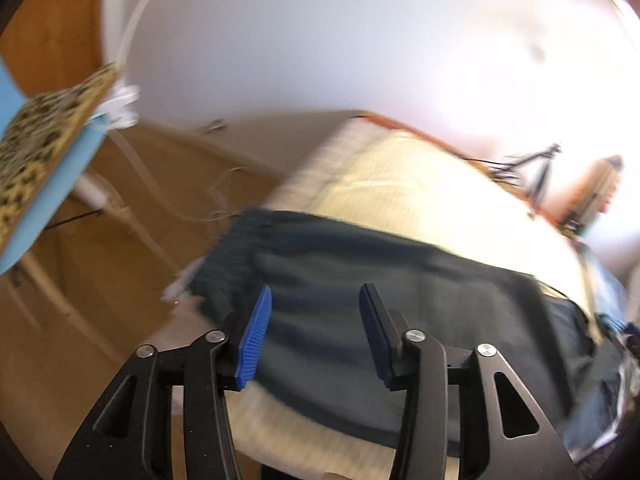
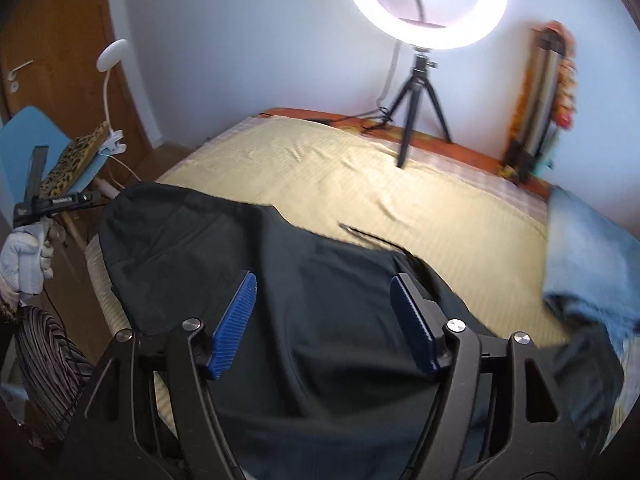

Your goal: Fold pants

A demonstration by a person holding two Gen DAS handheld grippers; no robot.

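Dark teal-black fabric pants (image 2: 248, 280) on a pale yellow striped bedsheet (image 2: 360, 176); blue ribbed gripper pads (image 2: 236, 326); leopard-print cushion (image 1: 36, 132) on a light blue chair (image 1: 52, 196)

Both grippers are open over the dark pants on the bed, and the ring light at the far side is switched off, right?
Not quite: the ring light is on, glowing bright in the right wrist view. The rest holds: left gripper and right gripper are open over the dark pants on the bed.
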